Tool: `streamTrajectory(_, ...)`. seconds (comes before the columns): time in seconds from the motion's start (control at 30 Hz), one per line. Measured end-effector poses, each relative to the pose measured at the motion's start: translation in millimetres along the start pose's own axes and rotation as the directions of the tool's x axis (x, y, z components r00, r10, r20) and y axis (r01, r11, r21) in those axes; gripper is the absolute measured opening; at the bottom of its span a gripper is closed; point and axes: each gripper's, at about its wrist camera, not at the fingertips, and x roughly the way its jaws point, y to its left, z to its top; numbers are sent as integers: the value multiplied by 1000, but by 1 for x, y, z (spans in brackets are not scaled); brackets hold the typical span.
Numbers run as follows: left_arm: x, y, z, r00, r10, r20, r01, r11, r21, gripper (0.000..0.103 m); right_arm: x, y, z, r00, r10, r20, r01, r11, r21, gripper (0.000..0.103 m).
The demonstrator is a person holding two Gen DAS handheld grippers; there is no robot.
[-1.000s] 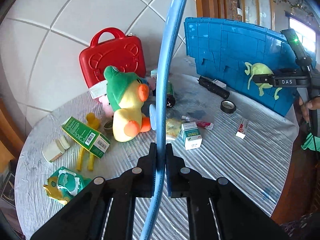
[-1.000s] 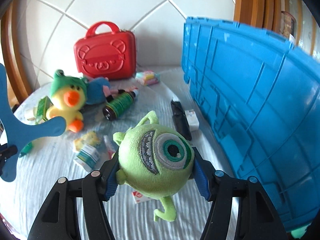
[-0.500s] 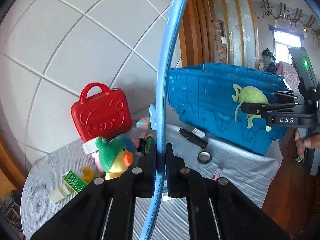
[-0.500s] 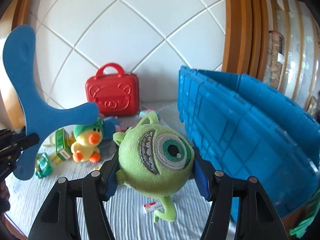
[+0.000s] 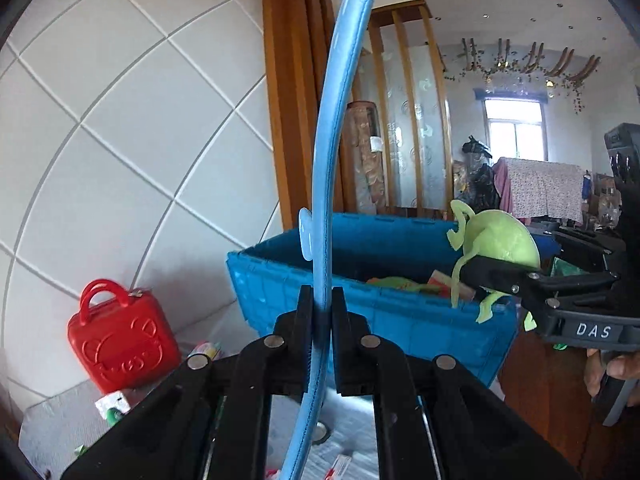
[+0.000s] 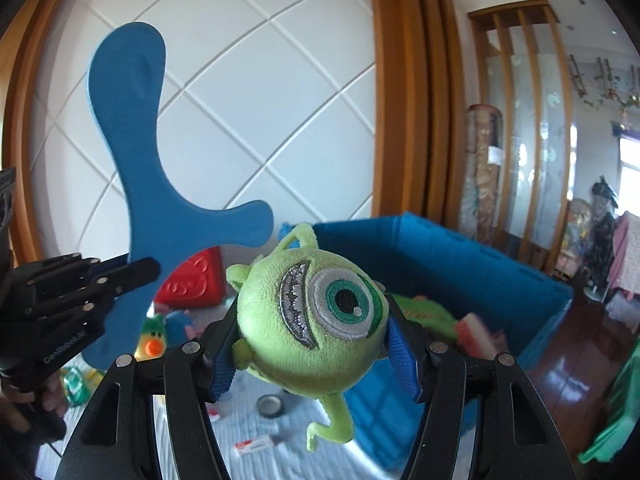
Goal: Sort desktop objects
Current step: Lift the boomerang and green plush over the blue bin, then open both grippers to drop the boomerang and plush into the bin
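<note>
Left hand-held gripper (image 5: 319, 316) clamped on blue boomerang (image 5: 326, 168), held edge-on, upright. My right hand-held gripper (image 6: 310, 326) clamped on green one-eyed plush (image 6: 316, 312), above blue crate (image 5: 400, 320) rim. Crate at surface (image 6: 256, 456) right edge; red case (image 5: 120, 340) at back edge.

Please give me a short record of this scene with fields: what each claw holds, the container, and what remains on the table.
left claw: shut on blue boomerang
right claw: shut on green one-eyed plush
container: blue crate, open, already has items inside
on table: red case, duck plush, tape roll
</note>
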Motion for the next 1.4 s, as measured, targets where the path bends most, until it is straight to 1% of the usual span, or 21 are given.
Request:
streamTrajectory(0.1, 21, -26, 29, 999, -25, 33, 25, 1000, 14, 8, -16, -35, 17, 998, -50, 44, 49, 999, 10, 63)
streamTrajectory(0.2, 52, -52, 55, 998, -53, 36, 52, 999, 12, 8, -21, -68, 30, 995, -82, 63, 81, 997, 18, 63)
streamTrajectory(0.3, 83, -78, 76, 997, -64, 40, 63, 998, 7, 8, -15, -105, 45, 992, -110, 67, 109, 994, 11, 63)
streamTrajectory(0.37, 101, -93, 86, 997, -67, 40, 67, 998, 4, 8, -7, -128, 50, 992, -112, 62, 112, 994, 14, 63)
streamTrajectory(0.43, 124, -106, 96, 998, -58, 32, 58, 998, 0, 8, 2, -150, 55, 993, -107, 53, 106, 994, 22, 63)
streamTrajectory(0.57, 163, -116, 109, 1000, -29, 0, 29, 999, -16, 8, 32, -194, 68, 995, -91, 29, 90, 995, 33, 63)
streamTrajectory(0.67, 194, -117, 121, 999, 4, -50, -5, 1000, -26, 8, 57, -214, 79, 997, -75, 4, 75, 997, 35, 64)
streamTrajectory(0.7, 205, -117, 126, 997, 26, -67, -28, 999, -25, 8, 68, -221, 84, 997, -76, -5, 76, 997, 33, 64)
streamTrajectory(0.8, 232, -115, 140, 992, 76, -99, -79, 997, -26, 9, 104, -233, 96, 994, -103, -45, 103, 995, 3, 68)
streamTrajectory(0.83, 237, -114, 143, 991, 82, -108, -86, 996, -33, 12, 114, -238, 98, 993, -108, -49, 109, 994, 5, 72)
streamTrajectory(0.87, 242, -112, 146, 989, 99, -112, -104, 994, -40, 15, 122, -242, 100, 993, -104, -60, 105, 994, 8, 78)
streamTrajectory(0.9, 247, -109, 149, 986, 123, -111, -128, 991, -45, 29, 126, -244, 100, 993, -100, -64, 101, 995, 10, 80)
streamTrajectory(0.93, 251, -106, 151, 985, 137, -109, -143, 989, -49, 47, 130, -247, 100, 993, -102, -64, 103, 995, 16, 82)
streamTrajectory(0.97, 252, -104, 153, 984, 148, -100, -154, 987, -54, 56, 132, -248, 100, 993, -101, -62, 103, 994, 22, 83)
streamTrajectory(1.0, 253, -104, 154, 984, 158, -86, -163, 985, -52, 67, 134, -250, 100, 994, -94, -58, 96, 995, 28, 83)
streamTrajectory(1.07, 254, -108, 154, 982, 175, -68, -178, 983, -39, 68, 135, -252, 101, 994, -88, -58, 90, 996, 30, 83)
streamTrajectory(1.2, 253, -120, 153, 983, 170, -65, -173, 984, -33, 68, 128, -256, 101, 996, -81, -34, 82, 996, 30, 83)
streamTrajectory(1.33, 247, -129, 153, 984, 174, -42, -176, 984, -34, 70, 117, -261, 98, 997, -81, -11, 82, 996, 44, 85)
streamTrajectory(1.4, 237, -134, 150, 985, 173, -23, -174, 984, -40, 70, 109, -262, 95, 997, -74, 1, 74, 996, 50, 85)
